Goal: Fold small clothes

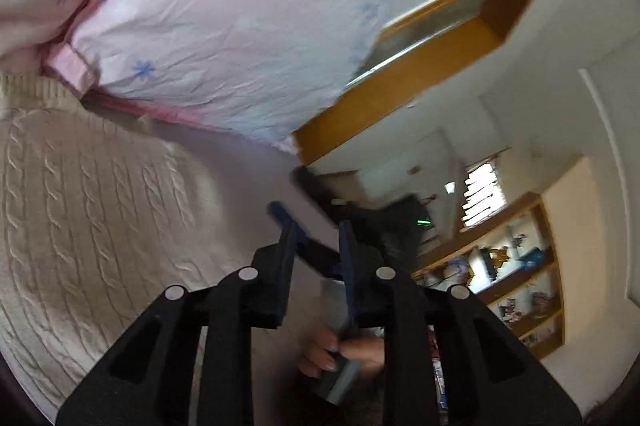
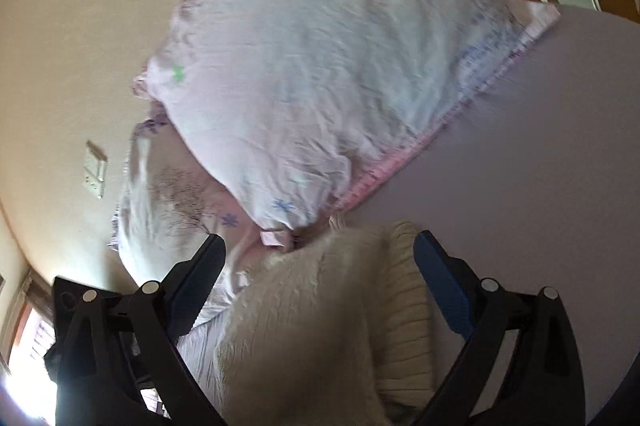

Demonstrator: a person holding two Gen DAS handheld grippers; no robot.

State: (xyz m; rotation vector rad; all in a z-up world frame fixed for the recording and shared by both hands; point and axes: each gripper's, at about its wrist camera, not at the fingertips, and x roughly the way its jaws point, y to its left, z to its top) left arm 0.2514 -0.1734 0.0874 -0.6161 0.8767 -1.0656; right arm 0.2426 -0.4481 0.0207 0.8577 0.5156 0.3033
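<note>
Right tongs (image 2: 320,266): wide apart, empty, straddling the sweater's ribbed edge.
Left tongs (image 1: 316,238): narrow gap, nothing between them, sweater off to their left.
Sweater (image 2: 320,322): cream cable-knit, flat on the bed (image 2: 520,186).
Nearer: right tongs.
Far: floral pillow (image 2: 320,66).

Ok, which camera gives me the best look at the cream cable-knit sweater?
The left wrist view: the cable-knit sweater lies spread out with its braided pattern sharp. The right wrist view shows only a blurred bunched part of it between the open right hand-held gripper fingers.
</note>
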